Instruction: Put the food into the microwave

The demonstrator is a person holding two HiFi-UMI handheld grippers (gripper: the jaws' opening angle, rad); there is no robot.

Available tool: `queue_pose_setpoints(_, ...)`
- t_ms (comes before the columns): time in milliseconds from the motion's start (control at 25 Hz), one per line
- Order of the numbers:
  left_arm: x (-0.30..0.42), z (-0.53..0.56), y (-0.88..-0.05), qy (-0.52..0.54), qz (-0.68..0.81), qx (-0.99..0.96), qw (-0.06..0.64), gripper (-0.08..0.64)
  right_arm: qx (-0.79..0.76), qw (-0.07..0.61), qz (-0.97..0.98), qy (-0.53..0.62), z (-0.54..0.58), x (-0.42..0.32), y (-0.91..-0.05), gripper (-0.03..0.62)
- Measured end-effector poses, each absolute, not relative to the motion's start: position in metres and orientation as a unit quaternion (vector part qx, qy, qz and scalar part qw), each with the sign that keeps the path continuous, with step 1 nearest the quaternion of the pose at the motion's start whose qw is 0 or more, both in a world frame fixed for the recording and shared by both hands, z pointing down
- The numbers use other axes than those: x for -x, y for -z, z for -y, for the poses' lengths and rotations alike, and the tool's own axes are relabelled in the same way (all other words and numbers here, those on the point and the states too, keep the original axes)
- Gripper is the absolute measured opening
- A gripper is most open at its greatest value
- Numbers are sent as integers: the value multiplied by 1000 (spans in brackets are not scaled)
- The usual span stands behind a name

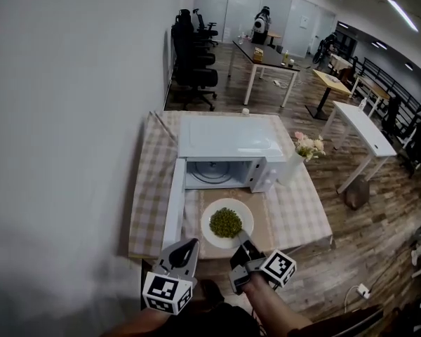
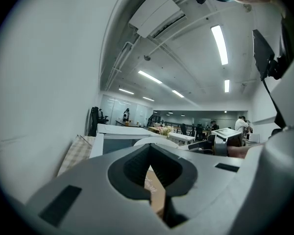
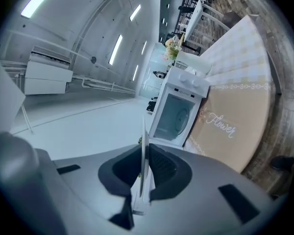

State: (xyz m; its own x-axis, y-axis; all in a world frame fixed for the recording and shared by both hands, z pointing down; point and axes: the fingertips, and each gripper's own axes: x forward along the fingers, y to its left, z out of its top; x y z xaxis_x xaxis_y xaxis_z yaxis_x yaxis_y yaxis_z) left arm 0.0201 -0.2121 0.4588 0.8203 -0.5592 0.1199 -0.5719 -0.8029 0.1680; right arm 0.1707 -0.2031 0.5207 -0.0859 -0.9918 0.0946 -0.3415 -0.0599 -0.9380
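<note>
Step in hand: carrying the plate to the oven.

1. Right gripper [image 1: 242, 239]: clamped edge-on onto the near rim of the plate [image 1: 212, 239]. The thin white rim stands between its pads. The gripper points level, toward the microwave.
2. Left gripper [image 1: 189, 244]: jaws together with nothing between them. It sits just left of the plate, apart from it, and takes no share of the load.
3. Food [image 1: 226, 222]: a heap of green pieces in the middle of the plate. The plate is over the tan mat [image 1: 263, 223], just in front of the microwave and not yet inside. Whether it rests on the mat or hangs just above cannot be told.
4. Microwave [image 1: 228, 139]: door [image 1: 174, 206] swung fully open to the left, cavity [image 1: 214, 174] clear, turntable visible inside.
5. Vase [image 1: 295, 163]: flowers, at the oven's right front corner, near the path.

Next move, as judged:
- Keep the plate level. A one-sided hold on the rim lets the far edge sag and the food roll.
- Advance straight through the opening, between the door and the control panel, clear of the sill.
- Set the plate on the turntable, then unclamp and draw back.
- The left gripper is then free to close the door.
</note>
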Motion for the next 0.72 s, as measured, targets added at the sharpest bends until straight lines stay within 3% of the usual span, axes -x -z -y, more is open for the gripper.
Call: queue_pose_setpoints(720, -92, 288, -473, -56, 344, -930, 118, 8, 549, 333, -591, 488, 309, -230, -556, 35)
